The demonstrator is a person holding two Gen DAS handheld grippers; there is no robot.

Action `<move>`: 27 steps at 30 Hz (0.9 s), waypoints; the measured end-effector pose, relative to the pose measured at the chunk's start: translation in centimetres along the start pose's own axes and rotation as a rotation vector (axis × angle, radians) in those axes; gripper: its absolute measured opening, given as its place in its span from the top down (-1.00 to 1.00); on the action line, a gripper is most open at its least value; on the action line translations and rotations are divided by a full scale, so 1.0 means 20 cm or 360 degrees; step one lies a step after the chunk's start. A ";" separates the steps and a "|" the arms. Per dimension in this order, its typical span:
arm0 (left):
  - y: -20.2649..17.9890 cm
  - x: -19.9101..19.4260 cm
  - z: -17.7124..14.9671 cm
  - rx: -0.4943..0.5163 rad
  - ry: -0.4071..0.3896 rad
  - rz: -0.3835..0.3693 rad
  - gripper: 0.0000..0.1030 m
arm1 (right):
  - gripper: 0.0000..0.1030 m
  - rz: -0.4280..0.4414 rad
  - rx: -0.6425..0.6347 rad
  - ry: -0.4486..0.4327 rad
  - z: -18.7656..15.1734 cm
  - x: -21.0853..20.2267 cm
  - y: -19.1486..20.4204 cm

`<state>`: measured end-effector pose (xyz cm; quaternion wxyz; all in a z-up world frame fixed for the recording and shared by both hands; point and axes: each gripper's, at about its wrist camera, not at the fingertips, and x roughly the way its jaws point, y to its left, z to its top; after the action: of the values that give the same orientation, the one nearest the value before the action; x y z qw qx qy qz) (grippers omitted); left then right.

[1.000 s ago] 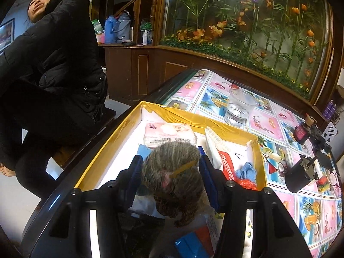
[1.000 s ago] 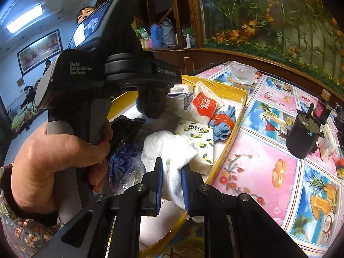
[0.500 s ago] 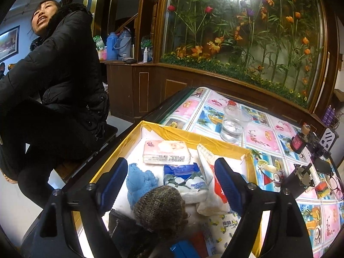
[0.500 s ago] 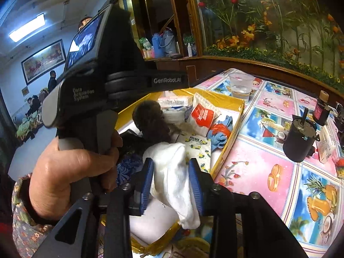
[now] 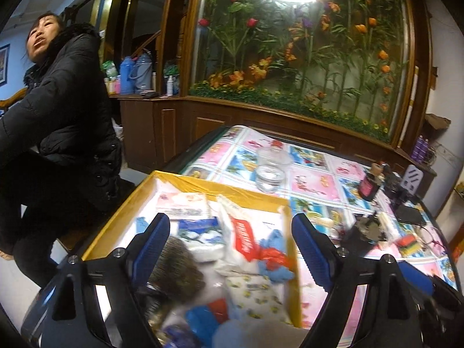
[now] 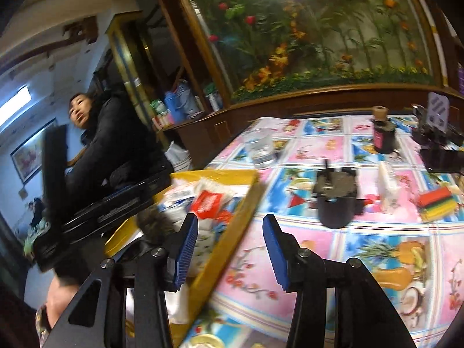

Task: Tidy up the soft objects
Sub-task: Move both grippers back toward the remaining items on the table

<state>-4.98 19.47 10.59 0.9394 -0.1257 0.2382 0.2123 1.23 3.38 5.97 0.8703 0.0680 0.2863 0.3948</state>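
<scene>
A yellow box (image 5: 223, 187) holds soft things: a brown knitted hat (image 5: 177, 264), tissue packs (image 5: 185, 203), a white bag with a red label (image 5: 243, 237), and blue and red cloths (image 5: 272, 261). My left gripper (image 5: 230, 249) hangs above the box, open wide; the hat lies below its left finger, not gripped. My right gripper (image 6: 230, 250) is over the box's right rim (image 6: 229, 232) and the tablecloth. Its jaws are opening with nothing between them. A pale cloth (image 6: 174, 304) shows blurred under its left finger.
A glass of water (image 5: 271, 171) stands beyond the box on the patterned tablecloth (image 6: 319, 150). To the right are a black cup (image 6: 336, 200), a dark bottle (image 6: 382, 136) and a striped sponge (image 6: 438, 203). A person in a black jacket (image 5: 66, 110) sits left of the table.
My left gripper let go of the knitted hat, opened wide and drew back upward. My right gripper released the white cloth, opened and swung right toward the table.
</scene>
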 end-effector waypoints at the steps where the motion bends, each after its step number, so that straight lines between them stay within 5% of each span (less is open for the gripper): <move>1: -0.03 -0.01 0.00 0.0007 0.0005 -0.0026 -0.66 | 0.02 -0.0026 0.0016 -0.0007 0.01 -0.02 -0.04; 12: -0.50 -0.09 -0.15 0.0319 0.0064 -0.0188 -0.77 | -0.03 -0.0296 0.0174 -0.0082 0.10 -0.22 -0.47; 21: -0.81 -0.08 -0.31 0.0559 0.0173 -0.0286 -0.78 | -0.06 -0.0359 0.0369 -0.0048 0.11 -0.31 -0.72; 27: -0.88 -0.04 -0.36 0.0579 0.0248 -0.0306 -0.78 | -0.06 -0.0356 0.0475 -0.0046 0.12 -0.35 -0.80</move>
<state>-0.47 1.39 7.31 0.9413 0.0077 0.3313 0.0649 9.25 -12.43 5.50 0.8931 0.1697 0.3350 0.2478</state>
